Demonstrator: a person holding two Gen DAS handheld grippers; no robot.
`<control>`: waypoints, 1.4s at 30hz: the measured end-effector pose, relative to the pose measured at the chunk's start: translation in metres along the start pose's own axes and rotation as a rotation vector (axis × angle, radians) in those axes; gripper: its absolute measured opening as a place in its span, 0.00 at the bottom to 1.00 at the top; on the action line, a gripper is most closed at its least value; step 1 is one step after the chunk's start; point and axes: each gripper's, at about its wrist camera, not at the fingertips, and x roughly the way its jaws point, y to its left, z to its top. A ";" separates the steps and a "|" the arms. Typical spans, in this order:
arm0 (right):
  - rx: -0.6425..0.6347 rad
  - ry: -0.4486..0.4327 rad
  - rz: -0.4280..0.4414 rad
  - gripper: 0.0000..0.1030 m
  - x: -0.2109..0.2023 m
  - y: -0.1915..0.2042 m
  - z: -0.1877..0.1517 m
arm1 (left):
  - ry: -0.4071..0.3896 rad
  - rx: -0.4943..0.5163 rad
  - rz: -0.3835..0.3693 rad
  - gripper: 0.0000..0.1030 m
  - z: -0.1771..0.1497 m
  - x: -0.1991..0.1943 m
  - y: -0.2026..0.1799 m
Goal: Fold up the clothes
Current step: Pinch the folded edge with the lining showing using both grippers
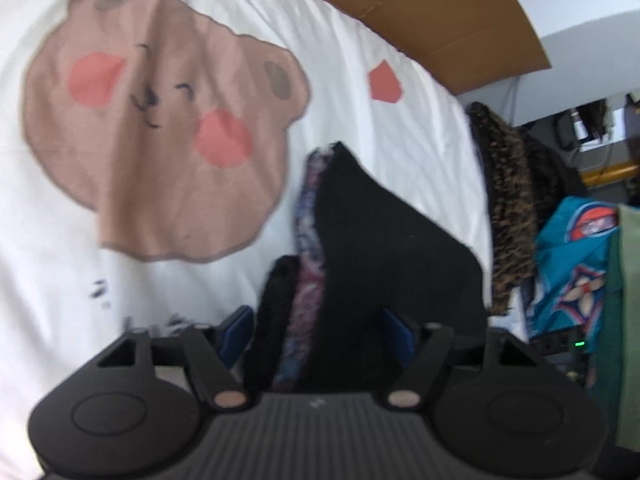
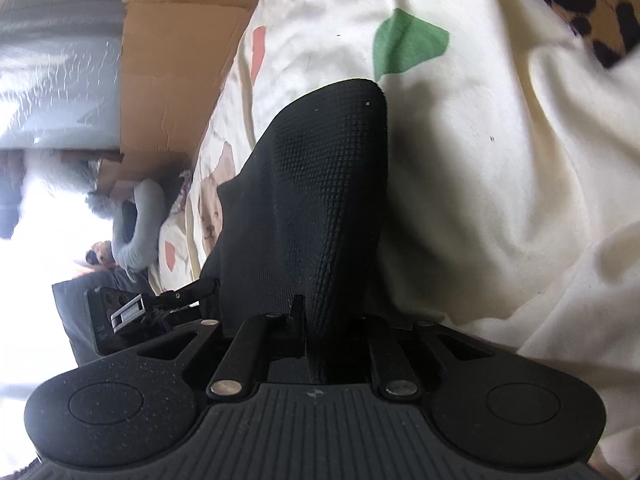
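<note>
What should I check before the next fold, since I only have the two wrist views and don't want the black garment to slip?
1. Right gripper has cloth: ok, its jaws are nearly closed on the black garment.
2. Left gripper has cloth: cannot tell, the black garment and its patterned lining lie between wide-set jaws, but pad contact is hidden.
3. Fabric taut between the grippers: cannot tell, the span is not visible.
4. Landing area on the bear-print sheet: ok, bare sheet beside the garment.
5. Leopard-print cloth clear of the fold: ok, it lies apart at the sheet's edge.
</note>
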 end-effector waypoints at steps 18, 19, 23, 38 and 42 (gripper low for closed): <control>-0.003 -0.053 -0.073 0.08 0.016 0.011 0.003 | -0.004 0.027 0.014 0.32 -0.001 0.000 -0.011; -0.014 -0.051 -0.095 0.08 0.016 0.015 0.003 | -0.008 0.041 0.034 0.32 -0.001 -0.002 -0.016; -0.068 -0.042 -0.165 0.07 0.018 0.032 0.005 | -0.025 0.087 0.102 0.31 -0.005 -0.010 -0.034; -0.252 -0.026 -0.241 0.07 -0.015 0.107 -0.006 | -0.151 0.085 0.238 0.29 -0.035 -0.064 -0.096; -0.306 -0.034 -0.236 0.07 -0.035 0.139 -0.009 | -0.202 0.057 0.258 0.29 -0.047 -0.092 -0.122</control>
